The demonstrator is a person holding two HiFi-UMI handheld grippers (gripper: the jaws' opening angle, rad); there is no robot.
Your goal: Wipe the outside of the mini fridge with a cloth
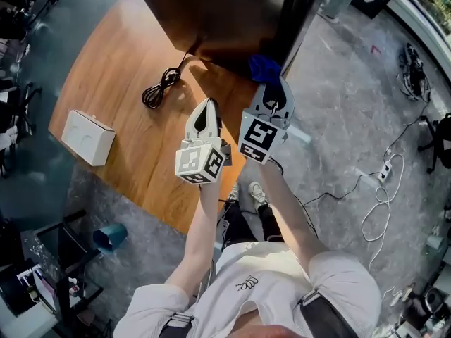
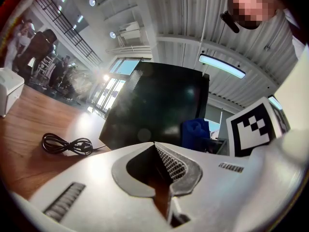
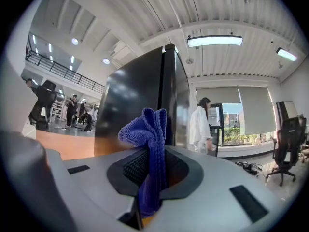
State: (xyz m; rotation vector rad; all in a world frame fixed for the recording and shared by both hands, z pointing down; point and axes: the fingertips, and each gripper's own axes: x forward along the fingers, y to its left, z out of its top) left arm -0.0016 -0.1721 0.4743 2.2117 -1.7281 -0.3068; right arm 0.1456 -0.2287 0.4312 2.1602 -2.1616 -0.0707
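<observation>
Right gripper view: right claw (image 3: 152,158) is clamped on a blue microfibre cloth (image 3: 147,129), with a folded bunch sticking up past the tips and the tail hanging down between the jaws. Black mini fridge (image 3: 137,95) stands straight ahead, glossy side and front edge both facing the claw. Head view puts the cloth bunch right at the fridge's near corner; can't tell if it touches yet. Left gripper view: left claw (image 2: 156,149) has its jaws pressed together with nothing between them, held just beside the right one and pointing at the same fridge. Fridge sits on a wooden counter (image 1: 120,69). A coiled black power cable (image 1: 161,88) lies on the counter near the fridge and a white box (image 1: 87,137) sits well apart at the counter edge. Handling, as a judgement: cloth is soft, light and limp, so the pinch on the fold looks right, and the free bunch beyond the tips should be the wiping pad. Keep the hard claw tips off the glossy panel, which likely scratches or smears. Fridge looks rigid and heavy enough to stay put under light wiping pressure.
</observation>
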